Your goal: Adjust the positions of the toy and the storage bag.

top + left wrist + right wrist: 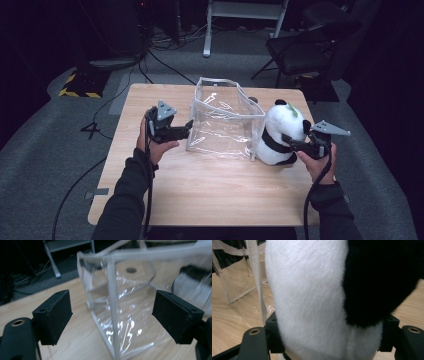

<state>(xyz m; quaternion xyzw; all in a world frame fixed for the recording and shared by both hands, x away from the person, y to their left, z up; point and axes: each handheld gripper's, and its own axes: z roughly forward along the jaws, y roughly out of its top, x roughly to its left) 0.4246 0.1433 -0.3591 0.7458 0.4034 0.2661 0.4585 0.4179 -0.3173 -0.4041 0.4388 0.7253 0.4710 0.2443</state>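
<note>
Fingers of the right gripper clasp a plush panda: in the right gripper view the two black pads sit on either side of the toy's white and black fur, which bulges between them and hides most of each jaw. From the high view the panda sits upright on the wooden table, with this gripper reaching it from its right side.

Just beyond the panda, touching or nearly touching it on the far side from those fingers, stands a clear plastic bag with white trim, its mouth open upward.

Over on the bag's other side, the left gripper points at the bag's near corner. Its fingers are spread wide apart and grasp nothing; in the left gripper view the bag's white corner seam rises in the gap between them, well clear of both pads.
</note>
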